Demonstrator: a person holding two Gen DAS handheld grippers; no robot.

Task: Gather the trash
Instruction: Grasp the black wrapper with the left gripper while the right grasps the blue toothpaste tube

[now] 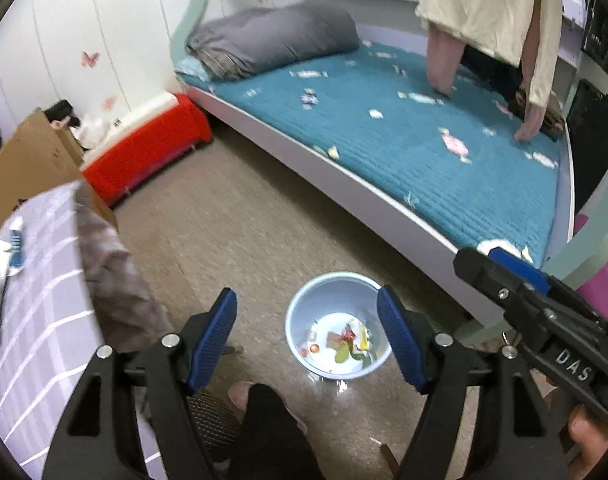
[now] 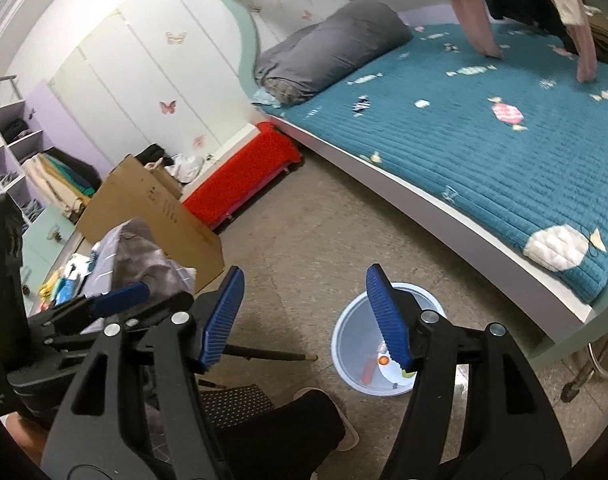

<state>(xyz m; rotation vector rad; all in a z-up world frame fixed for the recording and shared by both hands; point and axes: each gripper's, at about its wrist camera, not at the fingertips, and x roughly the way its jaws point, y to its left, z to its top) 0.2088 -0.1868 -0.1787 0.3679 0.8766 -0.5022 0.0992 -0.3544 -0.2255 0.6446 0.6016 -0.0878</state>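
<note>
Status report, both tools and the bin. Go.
Left tool open, empty. Right tool open, empty. Trash bin on floor by bed, scraps already inside. Nothing blocking the bin.

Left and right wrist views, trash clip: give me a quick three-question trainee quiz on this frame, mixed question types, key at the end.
1. True or false: the left gripper is shut on a wrapper.
2. Multiple choice: the light blue trash bin stands on A) the teal bed cover, B) the floor beside the bed, C) the cardboard box.
3. Fill in: next to the red bench stands an open ____ box.

Key
1. False. Both it and the right gripper are open and hold nothing.
2. B. The bin already holds scraps; the bed is to its right.
3. Cardboard.
</note>
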